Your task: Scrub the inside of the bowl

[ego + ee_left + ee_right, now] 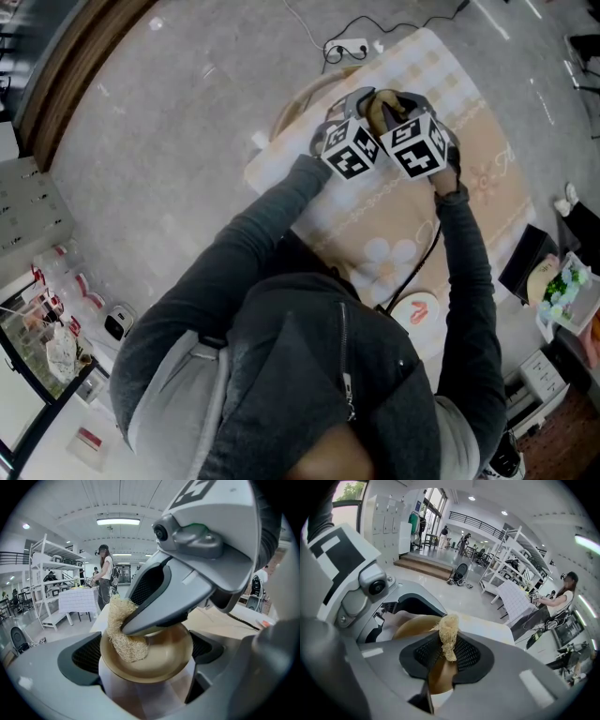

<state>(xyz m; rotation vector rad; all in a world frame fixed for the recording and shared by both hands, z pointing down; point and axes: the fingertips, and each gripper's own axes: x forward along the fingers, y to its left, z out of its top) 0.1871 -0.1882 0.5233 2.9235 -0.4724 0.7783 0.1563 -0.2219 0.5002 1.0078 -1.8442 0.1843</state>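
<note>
A tan bowl (pixel 161 663) is tilted on its side and clamped by its rim between the dark pads (pixel 86 654) of my left gripper (pixel 146 656). My right gripper (pixel 140 620) reaches in from above, shut on a straw-coloured fibrous scrubber (pixel 123 637) that presses against the bowl's inner wall. In the right gripper view the scrubber (pixel 449 639) sticks out past the shut jaws of the right gripper (pixel 447 654), with the bowl (pixel 415 626) behind it. From the head view both grippers (pixel 352 101) (pixel 405 103) meet over the table, the bowl (pixel 380 111) between them.
A beige patterned cloth (pixel 469 178) covers the table. A white plate (pixel 419 312) lies near the person's body, and a black box (pixel 525 262) sits at the right edge. A power strip (pixel 347 47) lies on the floor beyond. White shelving (pixel 47 573) and a standing person (pixel 104 576) are far off.
</note>
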